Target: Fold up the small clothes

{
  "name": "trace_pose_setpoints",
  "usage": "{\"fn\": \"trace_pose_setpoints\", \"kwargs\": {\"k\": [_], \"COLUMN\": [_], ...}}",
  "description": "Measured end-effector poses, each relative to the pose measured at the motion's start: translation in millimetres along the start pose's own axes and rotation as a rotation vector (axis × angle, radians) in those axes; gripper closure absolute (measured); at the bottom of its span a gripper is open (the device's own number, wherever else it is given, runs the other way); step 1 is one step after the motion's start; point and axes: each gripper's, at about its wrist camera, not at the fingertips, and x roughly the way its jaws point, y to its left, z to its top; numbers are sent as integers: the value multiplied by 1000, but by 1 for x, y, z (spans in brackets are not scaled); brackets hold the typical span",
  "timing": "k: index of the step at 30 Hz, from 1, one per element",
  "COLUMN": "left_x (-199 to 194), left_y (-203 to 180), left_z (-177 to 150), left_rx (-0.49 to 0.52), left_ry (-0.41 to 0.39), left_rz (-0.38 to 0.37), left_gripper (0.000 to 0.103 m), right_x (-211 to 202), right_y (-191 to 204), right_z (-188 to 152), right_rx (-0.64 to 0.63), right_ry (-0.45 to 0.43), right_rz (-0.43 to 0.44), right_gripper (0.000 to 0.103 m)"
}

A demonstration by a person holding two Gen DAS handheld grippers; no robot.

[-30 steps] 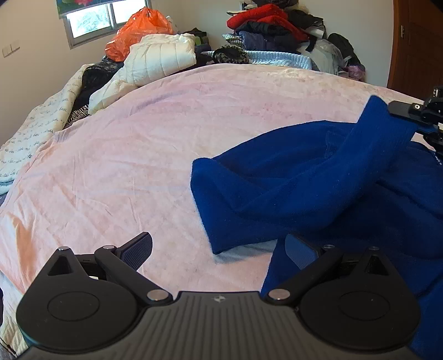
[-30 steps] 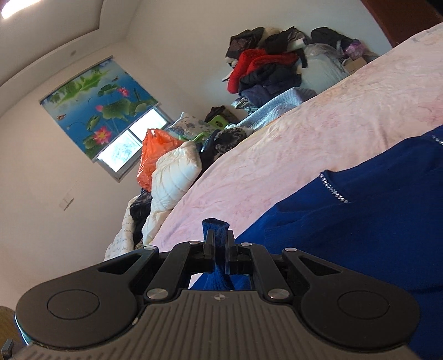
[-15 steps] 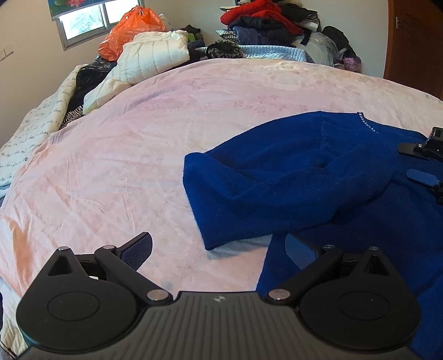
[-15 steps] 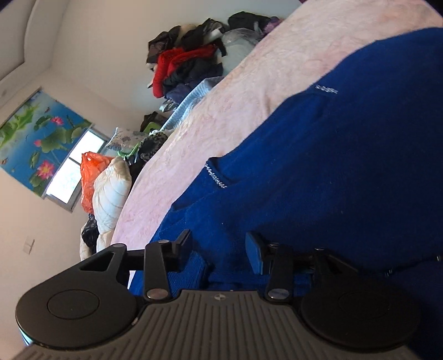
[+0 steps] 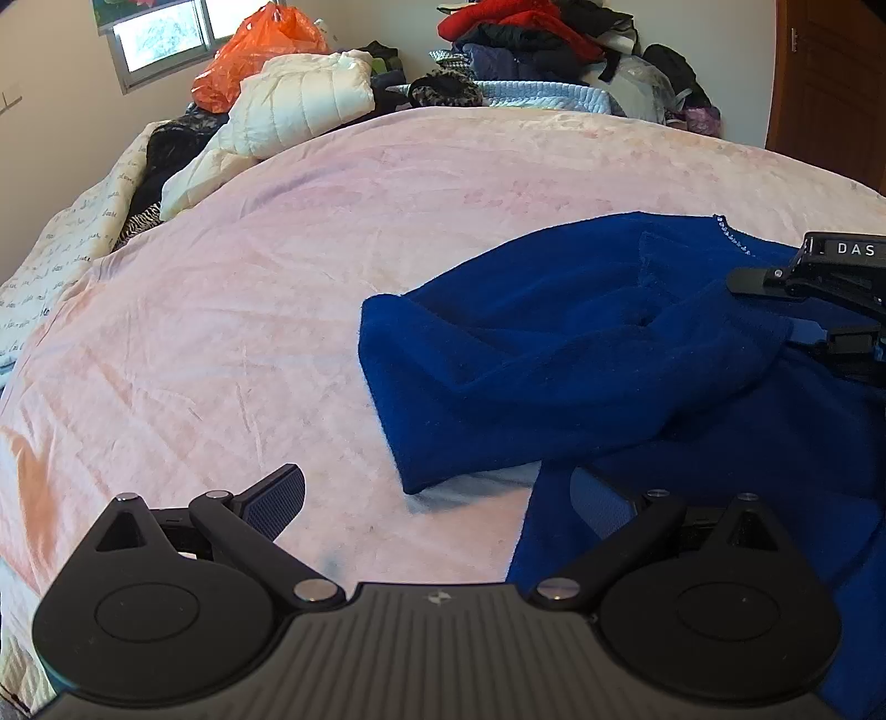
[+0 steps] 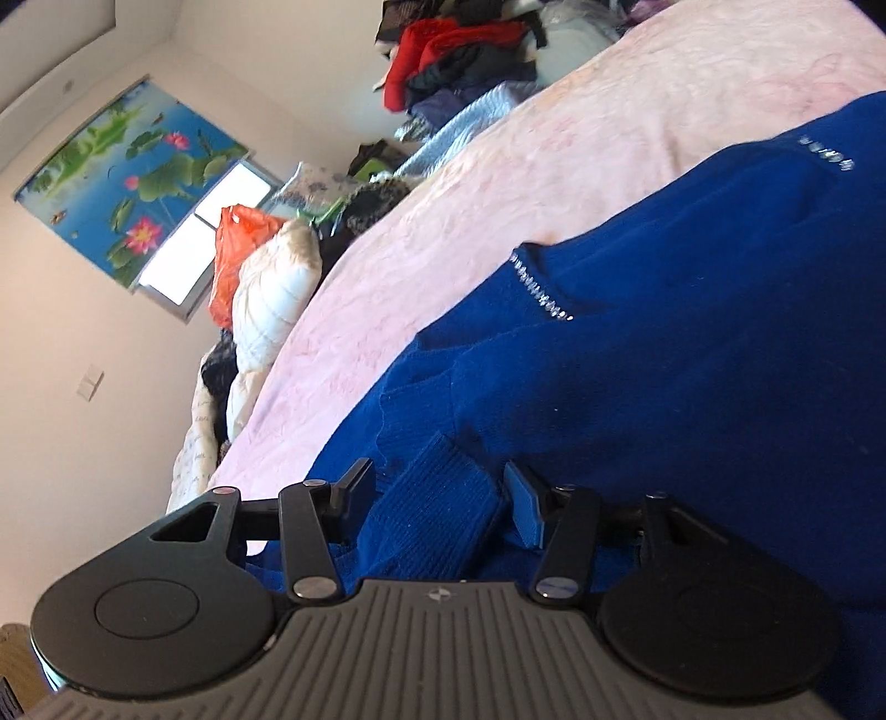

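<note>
A dark blue sweater (image 5: 637, 354) lies on the pink bedspread (image 5: 332, 249), one sleeve folded across its body. My left gripper (image 5: 437, 498) is open and low over the bed, its right finger at the sweater's near edge. My right gripper (image 6: 443, 487) is open; the ribbed sleeve cuff (image 6: 437, 493) lies loose between its fingers, on the sweater (image 6: 692, 343). The right gripper also shows in the left wrist view (image 5: 819, 310) at the right edge, over the sweater.
Piled clothes (image 5: 531, 39), a white puffer jacket (image 5: 299, 105) and an orange bag (image 5: 255, 55) line the far side of the bed. A patterned quilt (image 5: 61, 249) hangs at the left edge. A wooden door (image 5: 830, 72) stands far right.
My right gripper carried the sleeve across the sweater, lowered it and opened, letting the cuff go. The sleeve now lies flat. My left gripper stayed open and almost still.
</note>
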Motion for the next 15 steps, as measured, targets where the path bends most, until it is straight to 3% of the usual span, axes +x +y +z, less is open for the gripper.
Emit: {"fn": "trace_pose_setpoints", "kwargs": {"k": [2,3,5,9,15], "left_x": [0,1,2,5,4], "left_y": [2,4,8,14,12], "left_z": [1,1,3,7,11], "left_rx": [-3,-7,-23,-57,-39], "left_ry": [-1,-2,-1,4,-6], "left_rz": [7,11,21,35,34], "left_gripper": [0,0,0,0,0], "right_x": [0,1,-2,-13,-47], "right_y": [5,9,22,62,127], "right_z": [-2,-4,-5,20,65], "right_rx": [-47,-71,-117,-141,-199], "right_ry": [48,66,63,13,-152], "right_rz": [3,5,6,98,196], "right_gripper": [86,93,94,94,94]}}
